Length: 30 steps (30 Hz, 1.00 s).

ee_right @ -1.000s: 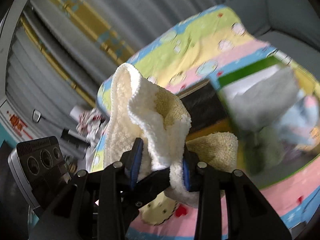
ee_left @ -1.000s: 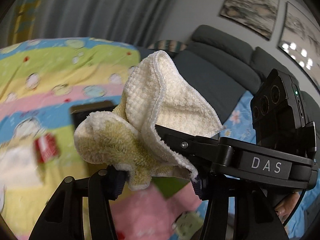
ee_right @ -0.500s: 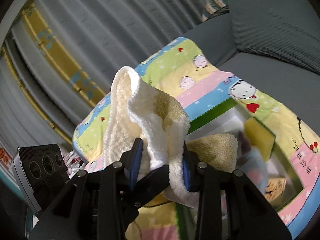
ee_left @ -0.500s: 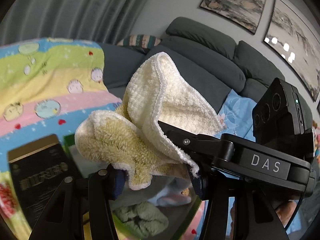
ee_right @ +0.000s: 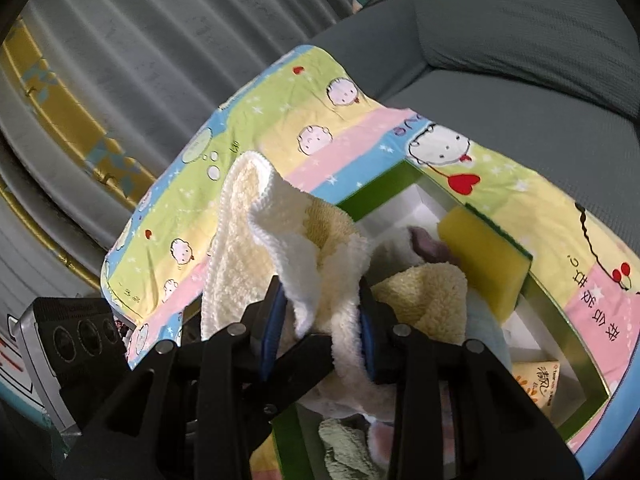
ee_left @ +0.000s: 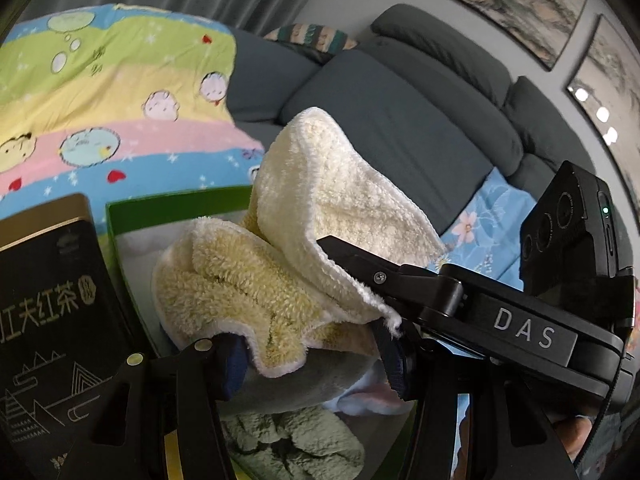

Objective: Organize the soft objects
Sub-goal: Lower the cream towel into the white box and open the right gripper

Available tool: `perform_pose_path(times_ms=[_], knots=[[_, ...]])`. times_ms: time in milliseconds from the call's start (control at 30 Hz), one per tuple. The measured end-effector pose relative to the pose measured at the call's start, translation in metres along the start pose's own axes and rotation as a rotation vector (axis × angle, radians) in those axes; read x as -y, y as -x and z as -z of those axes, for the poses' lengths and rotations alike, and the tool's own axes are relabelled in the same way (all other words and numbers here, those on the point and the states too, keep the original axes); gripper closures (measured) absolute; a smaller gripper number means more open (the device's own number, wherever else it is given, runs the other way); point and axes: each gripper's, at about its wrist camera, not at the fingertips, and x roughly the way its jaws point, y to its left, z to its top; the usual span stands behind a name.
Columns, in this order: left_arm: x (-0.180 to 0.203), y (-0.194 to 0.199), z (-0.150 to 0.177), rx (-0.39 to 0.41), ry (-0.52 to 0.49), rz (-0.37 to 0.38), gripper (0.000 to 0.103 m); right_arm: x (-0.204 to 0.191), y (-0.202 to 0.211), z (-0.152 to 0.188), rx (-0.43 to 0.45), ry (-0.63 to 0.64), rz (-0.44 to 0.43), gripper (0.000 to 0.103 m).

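Note:
A cream and yellow towel (ee_left: 320, 216) hangs bunched between both grippers. My left gripper (ee_left: 310, 360) is shut on its lower folds, with blue pads on each side. In the left wrist view the right gripper (ee_left: 340, 254) reaches in from the right and pinches the towel's upper flap. In the right wrist view my right gripper (ee_right: 322, 320) grips the same towel (ee_right: 304, 248), and its jaws are closing further on the cloth. The towel hangs just over a green-rimmed box (ee_right: 404, 184) that holds soft things.
The box (ee_left: 168, 204) holds a yellow sponge (ee_right: 480, 264), a green cloth (ee_left: 296, 436), pale blue and pink cloth, and a tissue packet (ee_right: 536, 384). A black tea box (ee_left: 52, 320) stands at its left. Under them lies a colourful blanket (ee_left: 100, 100) on a grey sofa (ee_left: 400, 128).
Both grippers have carried the towel across the blanket and down, so it now hangs over the green-rimmed box. The grip on the towel looks the same.

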Motion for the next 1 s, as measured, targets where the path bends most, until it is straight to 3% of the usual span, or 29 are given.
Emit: perform_pose_path(times_ms=[500,733,900,1000], knots=[[0.018,-0.018,0.008,-0.046,-0.041,-0.100,0.048,0.023,-0.006,-0.001,-0.001,-0.042,0.100,0.081],[0.019,-0.015,0.009,-0.049,-0.032,-0.127,0.047,0.022,-0.004,-0.002,0.011,-0.044,0.101,0.081],[0.030,0.001,0.008,-0.054,-0.065,-0.137,0.034,0.016,0.010,-0.003,0.047,-0.034,0.061,0.069],[0.041,0.011,0.009,-0.054,-0.094,-0.146,0.024,0.013,0.021,-0.002,0.073,-0.025,0.085,0.051]])
